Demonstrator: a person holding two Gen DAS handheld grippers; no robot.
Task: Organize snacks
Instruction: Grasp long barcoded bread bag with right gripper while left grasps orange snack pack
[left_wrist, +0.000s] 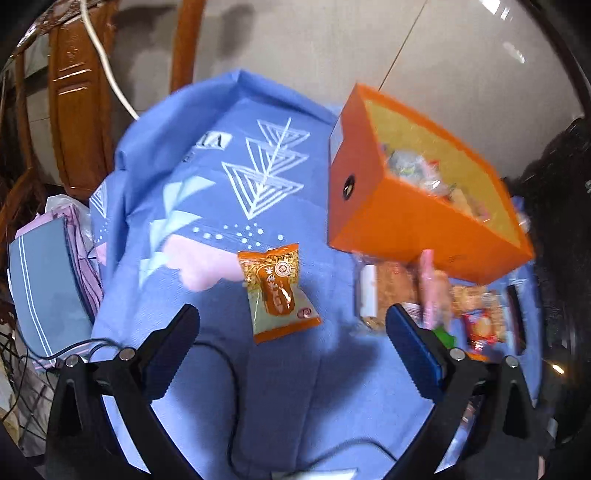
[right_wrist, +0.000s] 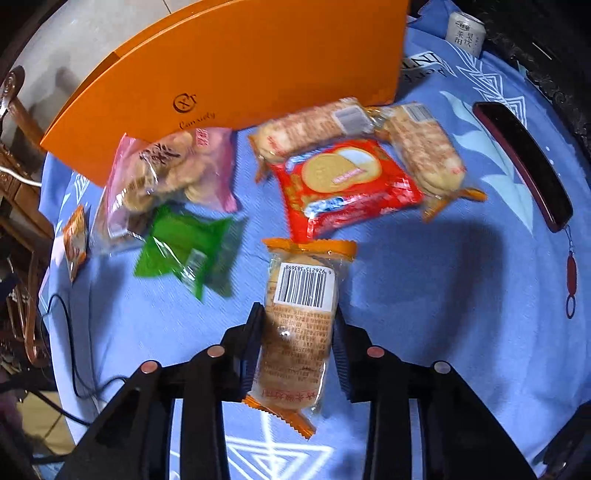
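The right claw (right_wrist: 297, 354) is pinching a clear orange-ended cracker packet (right_wrist: 301, 321), best carried level over the orange cardboard box (left_wrist: 424, 206), while the left claw (left_wrist: 291, 339) is hanging spread.

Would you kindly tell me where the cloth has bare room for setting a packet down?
Bare blue cloth lies between the red biscuit packet and the dark case. It is crowded beside the orange box.
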